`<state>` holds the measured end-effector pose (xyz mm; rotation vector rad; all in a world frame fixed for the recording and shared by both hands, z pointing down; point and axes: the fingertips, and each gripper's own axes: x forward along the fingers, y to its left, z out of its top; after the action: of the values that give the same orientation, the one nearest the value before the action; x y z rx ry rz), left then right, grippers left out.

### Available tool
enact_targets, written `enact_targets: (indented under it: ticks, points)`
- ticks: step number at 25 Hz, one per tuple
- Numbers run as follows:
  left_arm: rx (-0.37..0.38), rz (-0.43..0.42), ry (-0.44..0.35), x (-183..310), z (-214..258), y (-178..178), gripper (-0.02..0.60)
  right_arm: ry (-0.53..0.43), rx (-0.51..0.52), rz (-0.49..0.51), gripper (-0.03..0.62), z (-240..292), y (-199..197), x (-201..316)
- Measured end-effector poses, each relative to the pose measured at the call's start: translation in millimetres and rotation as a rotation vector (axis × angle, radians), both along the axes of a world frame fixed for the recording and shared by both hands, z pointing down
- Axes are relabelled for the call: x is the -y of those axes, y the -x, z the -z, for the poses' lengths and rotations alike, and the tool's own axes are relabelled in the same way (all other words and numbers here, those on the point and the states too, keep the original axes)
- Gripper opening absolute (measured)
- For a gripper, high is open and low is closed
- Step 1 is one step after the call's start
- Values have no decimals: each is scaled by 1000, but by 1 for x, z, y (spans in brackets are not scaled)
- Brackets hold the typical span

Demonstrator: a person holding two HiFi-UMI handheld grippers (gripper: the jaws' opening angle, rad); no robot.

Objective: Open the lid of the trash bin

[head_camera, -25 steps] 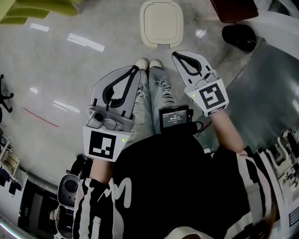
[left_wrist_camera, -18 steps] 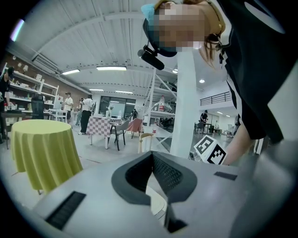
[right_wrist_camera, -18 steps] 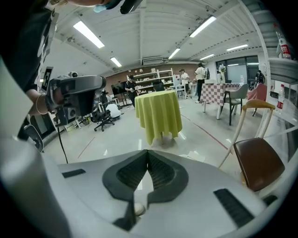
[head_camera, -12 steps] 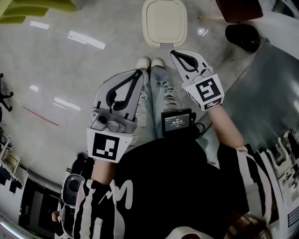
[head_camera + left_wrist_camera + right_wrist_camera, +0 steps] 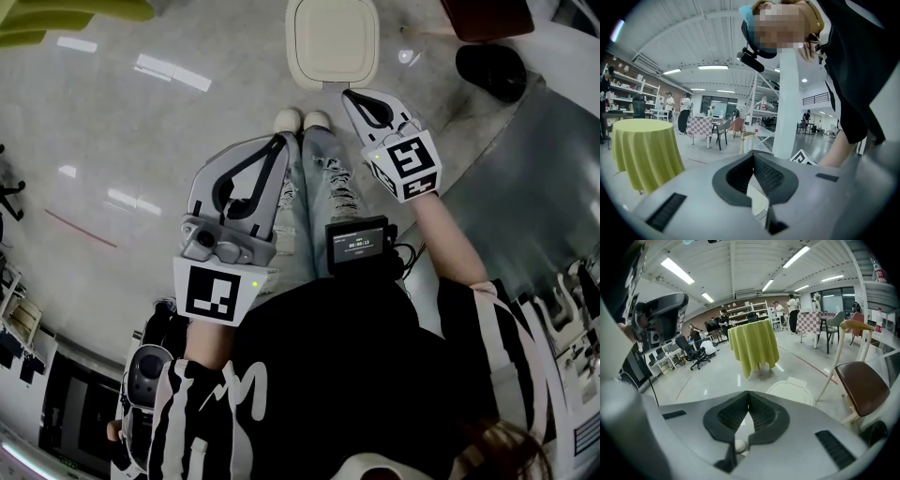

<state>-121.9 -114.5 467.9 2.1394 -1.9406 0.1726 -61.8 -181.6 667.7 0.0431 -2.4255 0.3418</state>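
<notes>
Round table under a yellow-green cloth (image 5: 753, 347) stands ahead of the right tongs (image 5: 349, 96), well apart from their tips. A chair with a brown seat (image 5: 861, 386) is off to those tongs' right, and a black office chair (image 5: 691, 352) is far off to their left. Small screen unit (image 5: 358, 242) sits between the two pairs of tongs at the person's waist; a thin red floor line (image 5: 82, 230) lies left of the left tongs (image 5: 279, 141).

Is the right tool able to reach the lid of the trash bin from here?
Probably yes. The right tool, jaws together, points at the near edge of the lid, just short of it, and nothing stands between them.
</notes>
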Motion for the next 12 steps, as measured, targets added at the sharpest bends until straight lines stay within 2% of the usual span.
enact_targets:
  ticks: [12]
  points:
    - [3, 12, 10, -2, -2, -1, 6, -24, -96, -21, 11, -54, -9, 9]
